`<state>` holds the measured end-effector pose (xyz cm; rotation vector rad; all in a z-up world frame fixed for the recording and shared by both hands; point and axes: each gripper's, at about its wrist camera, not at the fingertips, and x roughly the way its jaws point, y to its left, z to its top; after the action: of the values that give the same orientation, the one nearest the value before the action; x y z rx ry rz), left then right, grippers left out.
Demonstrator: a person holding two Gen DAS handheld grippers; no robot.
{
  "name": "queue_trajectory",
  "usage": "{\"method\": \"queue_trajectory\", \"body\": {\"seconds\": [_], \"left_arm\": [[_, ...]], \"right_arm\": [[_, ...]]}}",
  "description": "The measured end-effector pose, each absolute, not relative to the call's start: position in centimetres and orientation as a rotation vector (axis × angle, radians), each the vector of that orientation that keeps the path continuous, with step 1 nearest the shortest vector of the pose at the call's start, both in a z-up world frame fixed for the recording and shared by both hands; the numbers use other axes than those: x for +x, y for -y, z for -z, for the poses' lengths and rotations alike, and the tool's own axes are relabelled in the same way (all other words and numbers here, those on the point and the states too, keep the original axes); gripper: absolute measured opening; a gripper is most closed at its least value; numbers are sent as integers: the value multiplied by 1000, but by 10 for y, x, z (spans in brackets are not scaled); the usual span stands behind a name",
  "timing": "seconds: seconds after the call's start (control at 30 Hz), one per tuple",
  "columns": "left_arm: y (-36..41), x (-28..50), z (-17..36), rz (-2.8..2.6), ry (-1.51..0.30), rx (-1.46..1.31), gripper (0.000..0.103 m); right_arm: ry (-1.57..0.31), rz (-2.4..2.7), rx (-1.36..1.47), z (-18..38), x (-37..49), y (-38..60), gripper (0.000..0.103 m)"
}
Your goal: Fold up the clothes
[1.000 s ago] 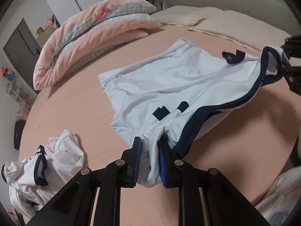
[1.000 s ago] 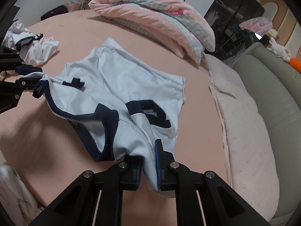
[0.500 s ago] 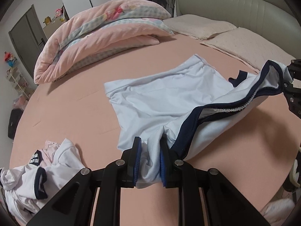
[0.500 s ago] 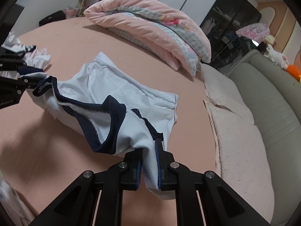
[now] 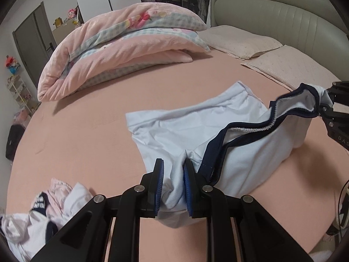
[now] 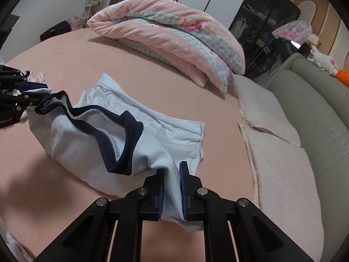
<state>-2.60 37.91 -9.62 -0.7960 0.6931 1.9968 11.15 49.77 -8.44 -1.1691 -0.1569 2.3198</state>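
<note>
A pale blue T-shirt [image 5: 187, 126] [image 6: 91, 144] with a navy collar [image 5: 220, 150] [image 6: 122, 131] is held up off a pink bed [image 5: 91, 131]. Its lower hem still rests on the sheet. My left gripper [image 5: 173, 174] is shut on one shoulder, cloth bunched between its blue pads. My right gripper [image 6: 171, 181] is shut on the other shoulder. Each gripper shows at the edge of the other's view: the right gripper [image 5: 327, 107], the left gripper [image 6: 41, 91]. The shirt's upper part sags forward between them, the neck opening gaping.
A folded pink quilt [image 5: 122, 50] [image 6: 174, 37] lies at the far side of the bed. Two beige pillows [image 5: 261, 52] [image 6: 281, 152] sit against a grey headboard [image 5: 272, 15]. A heap of white, pink and navy clothes [image 5: 39, 214] lies at the bed's near left edge.
Both grippers have risen and carried the shirt's shoulders forward over its body; more of the shirt has come off the sheet and the collar now hangs between them.
</note>
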Motion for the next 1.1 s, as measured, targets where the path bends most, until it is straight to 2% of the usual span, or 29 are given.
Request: {"method": "queue_trajectory", "body": {"seconds": [0.27, 0.47, 0.63, 0.8, 1.1], "left_arm": [[-402, -51, 101, -1966, -655, -848, 15], [-408, -71, 110, -1938, -589, -927, 10], [-407, -97, 115, -1910, -441, -1034, 8], [-410, -116, 110, -1901, -356, -1078, 8], [-428, -135, 97, -1905, -364, -1060, 7]], "right_arm": [[112, -2344, -1185, 88, 86, -520, 10], [-32, -2379, -1212, 99, 75, -541, 10], [-158, -2390, -1199, 100, 72, -559, 9], [-172, -2384, -1205, 101, 64, -569, 8], [-275, -2359, -1202, 100, 51, -597, 8]]}}
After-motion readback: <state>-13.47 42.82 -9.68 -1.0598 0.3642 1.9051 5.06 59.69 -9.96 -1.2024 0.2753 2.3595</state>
